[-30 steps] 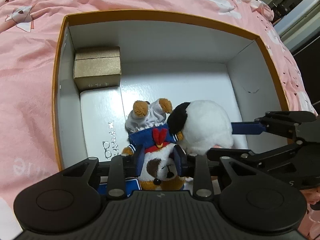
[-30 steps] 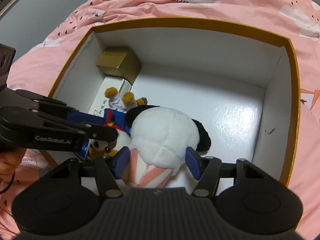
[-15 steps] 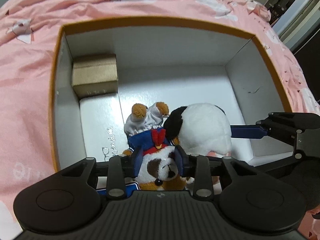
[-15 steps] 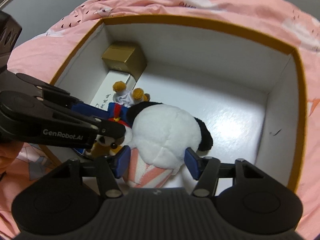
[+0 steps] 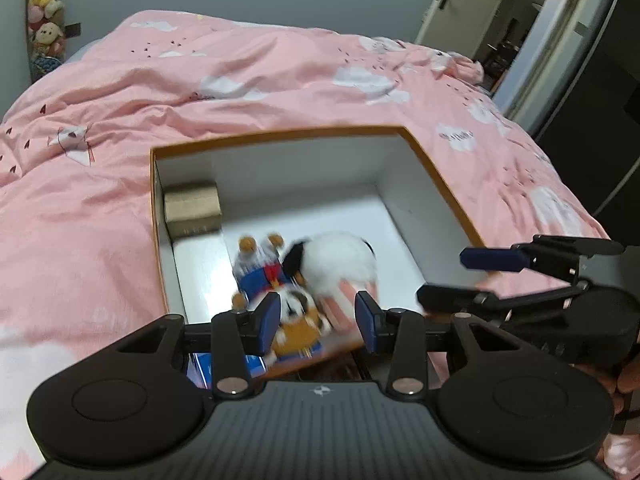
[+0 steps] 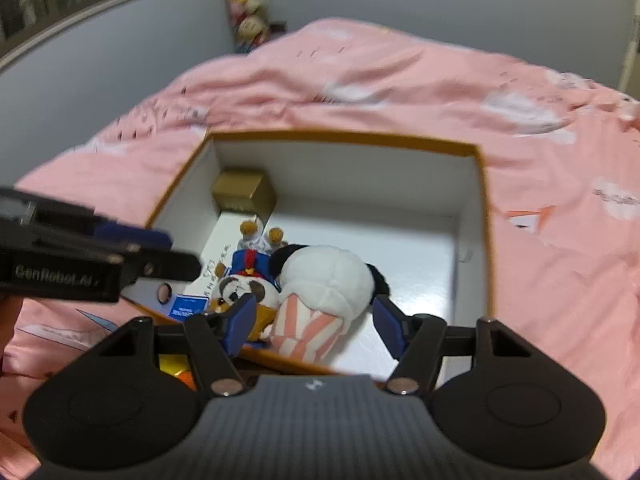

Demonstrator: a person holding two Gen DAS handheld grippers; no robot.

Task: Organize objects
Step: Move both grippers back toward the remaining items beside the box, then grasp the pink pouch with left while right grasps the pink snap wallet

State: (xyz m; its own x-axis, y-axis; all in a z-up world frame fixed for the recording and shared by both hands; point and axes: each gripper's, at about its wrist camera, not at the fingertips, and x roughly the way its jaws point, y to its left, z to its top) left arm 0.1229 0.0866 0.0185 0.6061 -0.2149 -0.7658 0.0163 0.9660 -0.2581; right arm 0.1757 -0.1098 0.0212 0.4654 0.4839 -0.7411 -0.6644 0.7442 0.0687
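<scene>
Two plush toys lie side by side in the box I am working over, but I start with the biggest thing in my views: the rumpled pink bedcover with white cloud prints, which fills the space around everything else. On it sits the large open cardboard box with an orange rim and white inner walls. Inside, near the front wall, lies the round white plush with black ears and pink-striped legs, and touching its left side is the small brown-and-white plush dog in a blue sailor outfit, lying partly on a flat white carton with printed characters. A small gold-coloured cardboard box stands in the far left corner, just behind that carton. My left gripper hangs above the front edge of the box with its blue pads apart and widening; the dog shows between them in the view but sits lower down, and neither pad touches it. My right gripper is likewise spreading, its blue pads standing clear on either side of the striped legs without pressing them. A small blue card with white print lies by the dog's head.
</scene>
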